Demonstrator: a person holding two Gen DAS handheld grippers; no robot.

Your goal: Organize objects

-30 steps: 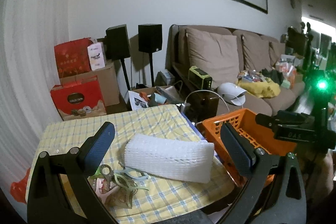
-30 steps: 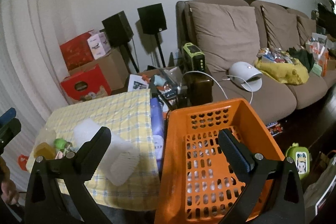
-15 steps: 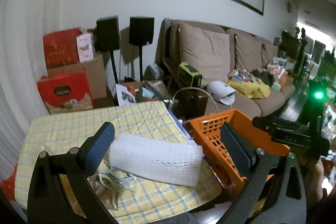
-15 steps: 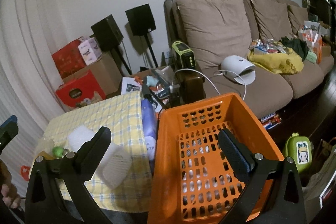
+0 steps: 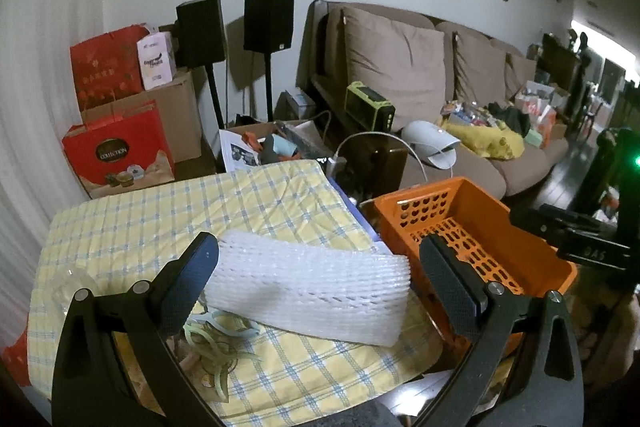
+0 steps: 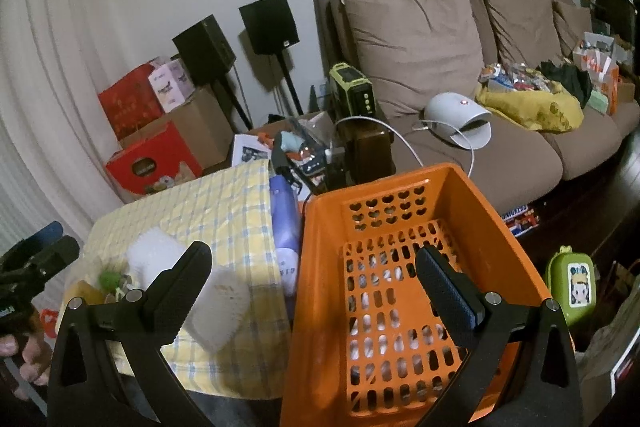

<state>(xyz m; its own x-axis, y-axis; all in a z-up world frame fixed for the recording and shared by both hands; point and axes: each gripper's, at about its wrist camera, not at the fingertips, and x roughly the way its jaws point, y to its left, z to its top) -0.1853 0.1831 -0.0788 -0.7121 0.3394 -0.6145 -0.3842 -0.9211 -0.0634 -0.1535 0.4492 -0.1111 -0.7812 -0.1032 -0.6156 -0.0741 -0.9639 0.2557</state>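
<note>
A yellow-and-blue checked cloth [image 5: 248,211], soft and creased, covers the table. On it lies a white ribbed foam-net sleeve [image 5: 316,287], matt and spongy, beside a glossy orange perforated plastic basket [image 6: 404,259]. Far behind, the brown fabric sofa [image 6: 440,43] looks matt.

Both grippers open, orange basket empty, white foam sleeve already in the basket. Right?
Not quite. The white foam sleeve lies on the checked tablecloth, beside the orange basket, not in it; the left wrist view shows this. The rest holds: left gripper and right gripper are open, and the basket is empty.
</note>
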